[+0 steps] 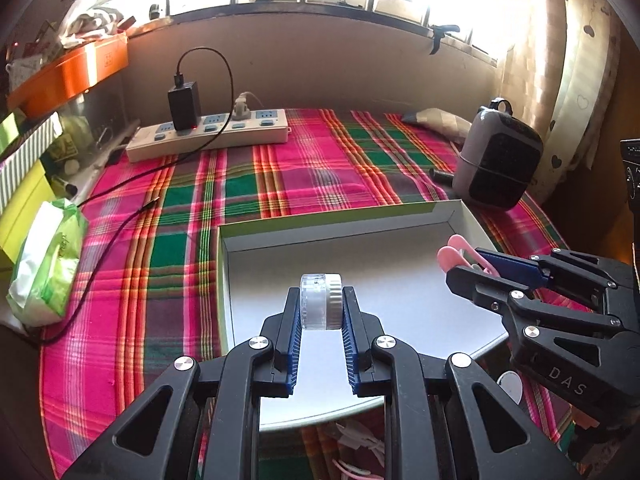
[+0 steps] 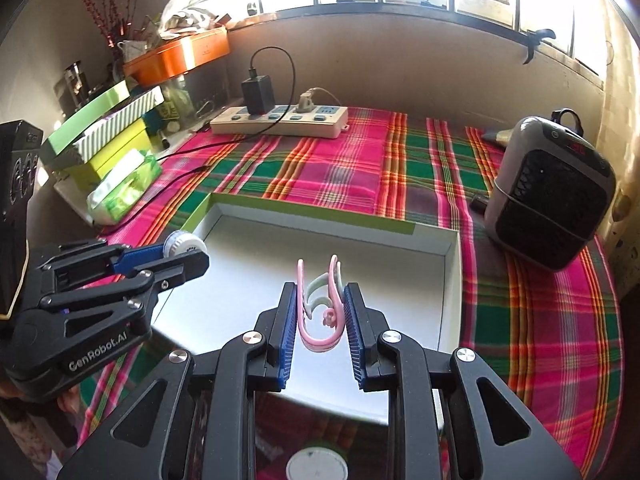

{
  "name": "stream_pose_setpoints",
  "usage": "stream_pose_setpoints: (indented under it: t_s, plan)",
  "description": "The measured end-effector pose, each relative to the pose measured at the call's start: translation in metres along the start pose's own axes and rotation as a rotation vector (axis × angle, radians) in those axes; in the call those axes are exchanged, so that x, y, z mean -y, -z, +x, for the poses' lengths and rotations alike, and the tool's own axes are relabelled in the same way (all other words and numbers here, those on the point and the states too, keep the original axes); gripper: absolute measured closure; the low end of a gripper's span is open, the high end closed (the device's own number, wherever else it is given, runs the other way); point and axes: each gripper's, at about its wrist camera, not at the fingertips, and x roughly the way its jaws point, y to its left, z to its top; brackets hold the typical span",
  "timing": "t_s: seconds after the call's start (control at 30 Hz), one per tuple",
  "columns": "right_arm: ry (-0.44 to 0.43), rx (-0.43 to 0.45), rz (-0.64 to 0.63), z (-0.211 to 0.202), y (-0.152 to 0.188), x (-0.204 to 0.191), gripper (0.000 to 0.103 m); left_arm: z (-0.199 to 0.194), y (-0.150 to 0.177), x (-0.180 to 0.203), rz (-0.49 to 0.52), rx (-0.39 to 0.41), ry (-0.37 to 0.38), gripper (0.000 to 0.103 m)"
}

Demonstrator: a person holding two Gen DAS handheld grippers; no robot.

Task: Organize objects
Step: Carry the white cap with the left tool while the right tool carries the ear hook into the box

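Left wrist view looks down along the left tool (image 1: 320,300), which is angled forward and downward over a shallow white box (image 1: 460,216). Its blue pads are clamped on a small clear-and-silver jar (image 1: 321,300), held on its side between the fingertips and apparently clear of the box floor, though the height is hard to judge from here. To that tool's right, the right tool (image 1: 466,268) reaches in from the side at about the same level, pinching a bundle of pink clips (image 1: 450,254).

Right wrist view shows the right tool (image 2: 320,300) tilted the same way, its pads closed against the pink clips (image 2: 320,312), whose curved arms stick up past the fingertips; a pale green piece sits among them. The left tool (image 2: 176,248) lies to its left with the jar (image 2: 182,242) at its tip, just over the box's left wall.

Ahead of both tools, the box floor is bare white out to the far wall (image 2: 320,216), and the right wall (image 2: 450,280) stands well clear of the right tool. The two tools are near each other but apart. Beyond the box, the plaid-covered counter (image 1: 312,168) is open up to a power strip (image 1: 208,136) far ahead; a grey heater (image 2: 548,200) stands ahead to the right, and a tissue pack (image 1: 44,264) lies off to the left.
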Motion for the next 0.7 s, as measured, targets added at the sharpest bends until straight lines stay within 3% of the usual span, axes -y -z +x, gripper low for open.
stream_pose_setpoints:
  t_s: [0.7]
  plan:
    - [0.036,-0.118,0.058,0.065,-0.022,0.025,0.079,0.063,-0.023,-0.006,-0.004,-0.085,-0.027,0.086]
